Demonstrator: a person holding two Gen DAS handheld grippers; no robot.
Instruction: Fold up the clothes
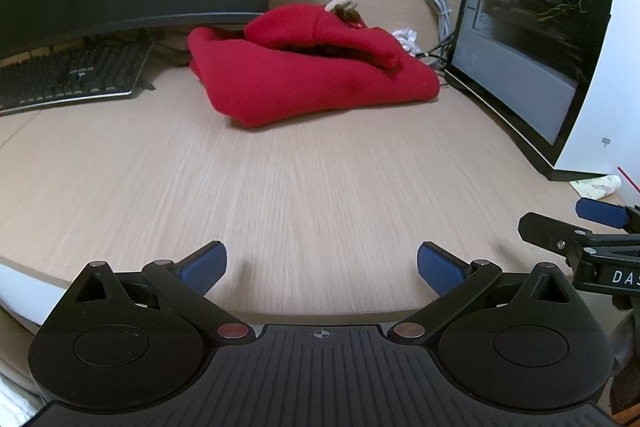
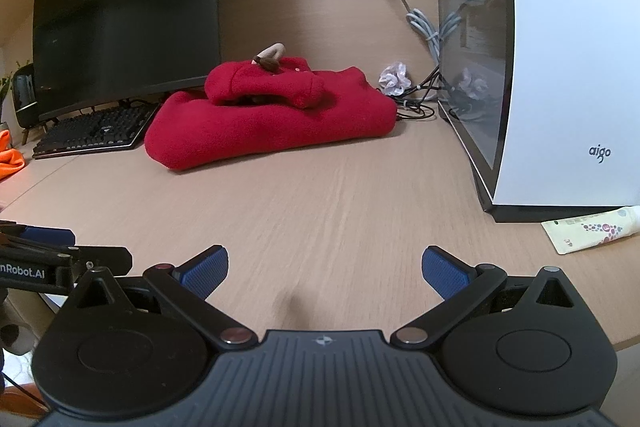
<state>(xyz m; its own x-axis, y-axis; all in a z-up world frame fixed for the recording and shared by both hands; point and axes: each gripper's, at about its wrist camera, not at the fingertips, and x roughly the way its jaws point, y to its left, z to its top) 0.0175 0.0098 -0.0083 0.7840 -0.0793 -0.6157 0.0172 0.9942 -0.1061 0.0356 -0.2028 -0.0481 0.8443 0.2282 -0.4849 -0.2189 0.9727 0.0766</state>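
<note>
Wood-grain surface (image 1: 280, 187), near edge: left tool (image 1: 321, 268) and right tool (image 2: 325, 273) both spread wide, nothing held, side by side. Tube (image 2: 592, 229) near right. Farther, mid-surface, red garment (image 1: 316, 79) folded in a bundle, between keyboard (image 1: 68, 75) left and PC case (image 2: 560, 67) right. Monitor (image 2: 128, 11) far left.

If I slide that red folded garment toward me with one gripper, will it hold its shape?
Probably not. The red garment looks like thick, soft fleece, so it would likely bunch. The smaller folded part on top seems loose and may slip off. The desk looks smooth.
</note>
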